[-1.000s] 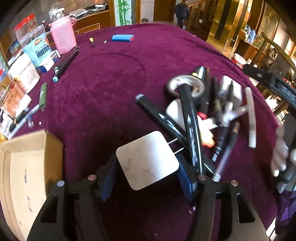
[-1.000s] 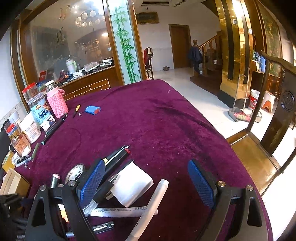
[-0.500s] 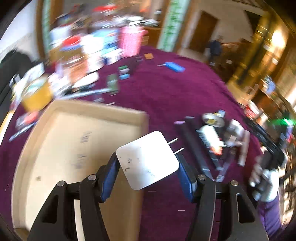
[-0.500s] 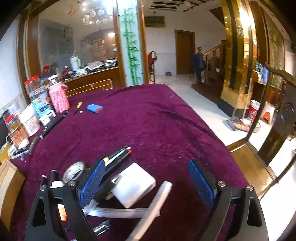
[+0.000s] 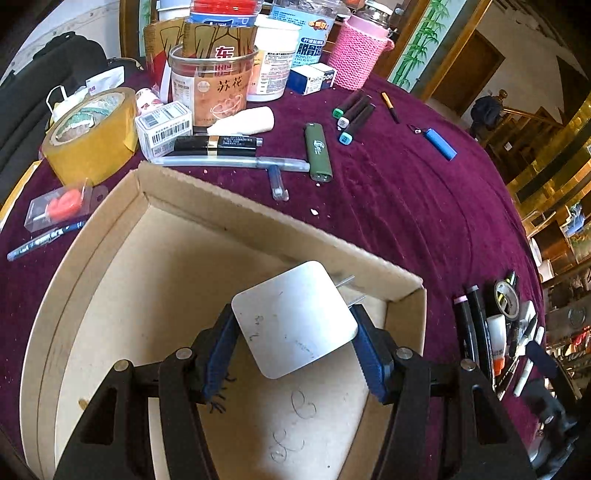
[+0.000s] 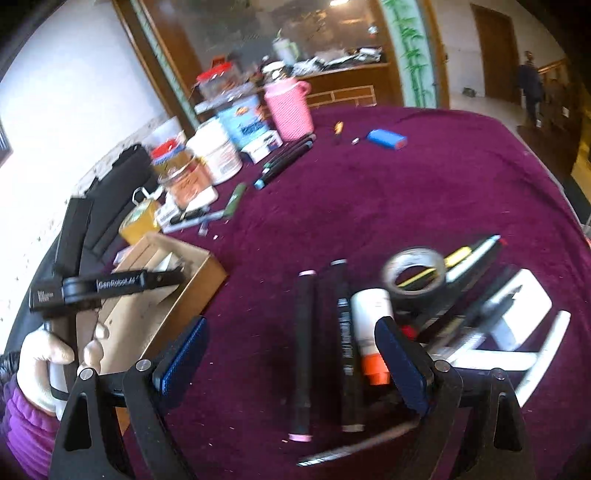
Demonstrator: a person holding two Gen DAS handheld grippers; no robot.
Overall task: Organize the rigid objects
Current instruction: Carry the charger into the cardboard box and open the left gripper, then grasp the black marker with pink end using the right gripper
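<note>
The left gripper (image 5: pixel 295 343) holds a white charger plug (image 5: pixel 295 319) above the open cardboard box (image 5: pixel 236 218); its blue fingers (image 5: pixel 221 347) are clamped on the plug's two sides, and the two metal prongs point toward the box's far right corner. The plug hangs clear of the box floor, which carries a few scribbled pen loops. In the right wrist view the arm of this gripper bears white lettering that reads roughly "GenRobot.AI", and a gloved hand (image 6: pixel 44 365) with a purple sleeve grips its handle beside the box.

Beyond the box's far wall lie a clear pen (image 5: pixel 229 161), a black tube with a gold band (image 5: pixel 218 141), a green lighter (image 5: pixel 318 153) with a white logo too small to read, and a small white carton with a barcode (image 5: pixel 164 127). To the box's far left stands a roll of tan packing tape (image 5: pixel 90 133). Behind these a clear jar (image 5: pixel 214 85) carries Chinese characters, a blue-labelled jar (image 5: pixel 308 35) shows "BONLLE" above smaller print, and a pink knitted sleeve covers a mug (image 5: pixel 356 61). A blue lighter (image 5: pixel 439 144) lies far off to the box's upper right on the purple tabletop (image 5: pixel 406 206).

The right gripper (image 6: pixel 291 354) hovers to the right of the box with its fingers wide apart and nothing between the pads. Under it lie two black markers (image 6: pixel 306 343) side by side; the printing on them is blurred. Just right of them are a white tube with an orange cap (image 6: pixel 371 328), a roll of black tape (image 6: pixel 413 275) and a heap of pens.
</note>
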